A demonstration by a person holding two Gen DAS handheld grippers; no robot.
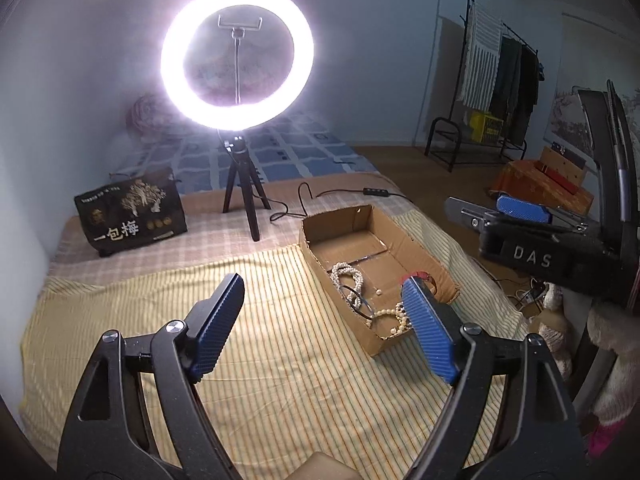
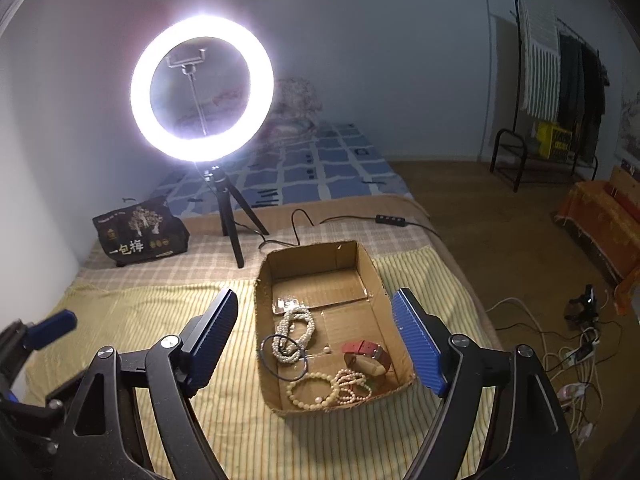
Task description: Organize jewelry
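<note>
An open cardboard box [image 2: 376, 276] lies on the striped bed cover, also in the left wrist view [image 1: 316, 256]. In it lie a white pearl necklace [image 2: 294, 334], a dark thin ring bangle [image 2: 280, 356], a red-strapped watch [image 2: 368, 354], a cream bead bracelet [image 2: 312, 390] and a pinkish bead bracelet [image 2: 354, 388]. My right gripper [image 2: 316, 338] is open and empty, hovering above the box's near half. My left gripper [image 1: 324, 320] is open and empty, left of the box over the cover. The right gripper body [image 1: 536, 240] shows at the right of the left wrist view.
A lit ring light on a small tripod [image 2: 232, 224] stands behind the box, its cable [image 2: 392, 220] running right. A black printed bag [image 2: 140, 236] sits at the back left. Cables and a power strip [image 2: 576, 356] lie on the floor right of the bed.
</note>
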